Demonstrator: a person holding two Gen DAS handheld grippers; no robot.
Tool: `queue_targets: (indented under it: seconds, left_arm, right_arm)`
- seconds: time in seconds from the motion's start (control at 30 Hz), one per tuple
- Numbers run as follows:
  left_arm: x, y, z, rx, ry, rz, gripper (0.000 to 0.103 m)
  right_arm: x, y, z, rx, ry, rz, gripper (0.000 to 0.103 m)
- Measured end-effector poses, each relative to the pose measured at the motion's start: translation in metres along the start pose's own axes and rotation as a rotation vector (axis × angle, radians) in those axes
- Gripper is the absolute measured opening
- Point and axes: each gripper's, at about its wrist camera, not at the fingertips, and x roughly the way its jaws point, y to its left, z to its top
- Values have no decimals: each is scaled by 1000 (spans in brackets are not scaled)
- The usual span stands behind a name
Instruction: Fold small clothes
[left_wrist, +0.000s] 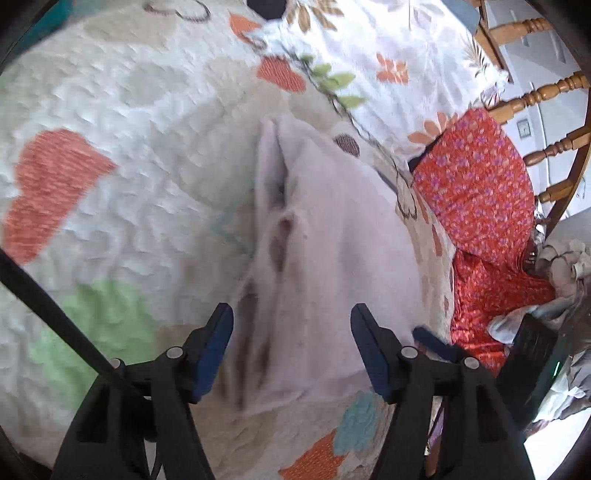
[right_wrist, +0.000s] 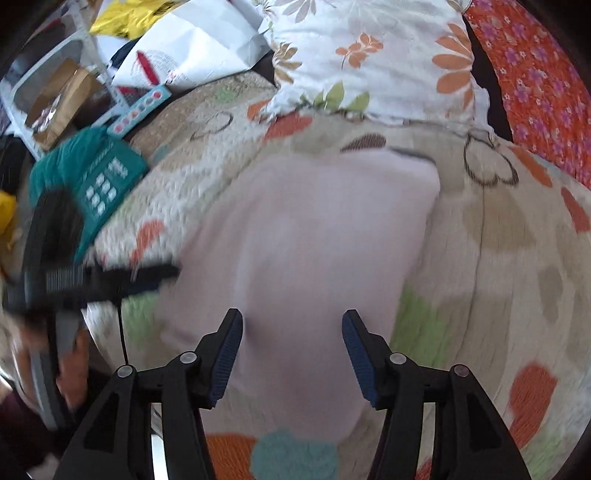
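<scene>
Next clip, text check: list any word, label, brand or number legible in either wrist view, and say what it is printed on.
None can be read.
Teal fabric item with white printed blocks: a white line of lettering, too blurred to read.
White paper sheet with red graphic: small print, too small to read.
Pale pink folded garment, heart-patterned quilt: no text visible.

both wrist views close, facing down; share pale garment (left_wrist: 325, 236) (right_wrist: 306, 240) on quilt (left_wrist: 122, 122) (right_wrist: 491, 258).
</scene>
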Motion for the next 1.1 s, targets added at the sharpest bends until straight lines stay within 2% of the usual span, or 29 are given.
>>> queue_targets:
  seconds: [0.1,0.17,0.27,0.33,0.37,0.4,0.43,0.47,0.6,0.7,0.8,0.93,0.97,1.0,1.03,1.07,1.1]
  left_arm:
    - [12,-1,-7,8,27,38,62]
    - [17,-1,-10,11,64,45,17]
    - [9,1,-14,10,63,28,10]
    - [1,2,-17,17,58,20,10]
    - [-4,4,-20,18,58,15,10]
    - [-7,6,-22,16,60,10,9]
    - [-10,8,-25,11,65,4,9]
    - [-12,11,-27,3,73,-8,9]
    - [-22,14,-36,-27,96,-58,8]
    - [-21,13,-44,-5,99,2,8]
    - [-14,19,-45,-11,94,80,11]
    - [-22,21,-47,-23,75,72,20]
    - [-27,19,-47,-9,61,81,29]
    - [-34,15,-48,9,36,102,37]
    - [-40,13,-48,18,15,115,47]
    - [-47,11,-48,30,-15,128,51]
    - [-55,8,-49,46,-44,144,52]
  right_arm:
    - [7,6,-20,-15,-50,-9,67]
    - [11,12,-25,-39,-88,-41,67]
    - [13,25,-35,-95,-104,-81,68]
    - [11,30,-40,-121,-111,-96,69]
    - [11,34,-44,-157,-112,-149,68]
    - [14,36,-47,-180,-106,-185,61]
    - [17,38,-50,-197,-96,-217,22]
    - [20,37,-52,-196,-73,-227,7]
    - [-1,29,-59,-144,-102,-200,8]
    - [-19,25,-70,-130,-103,-194,5]
    - [-16,19,-84,-127,-62,-206,3]
    - [-17,8,-96,-79,-57,-178,5]
    - [-20,6,-96,-70,-54,-167,7]
    - [-21,4,-95,-67,-53,-165,17]
    - [-26,2,-95,-65,-58,-168,32]
    - [-31,-1,-95,-62,-68,-174,41]
    - [-35,-3,-94,-59,-77,-180,42]
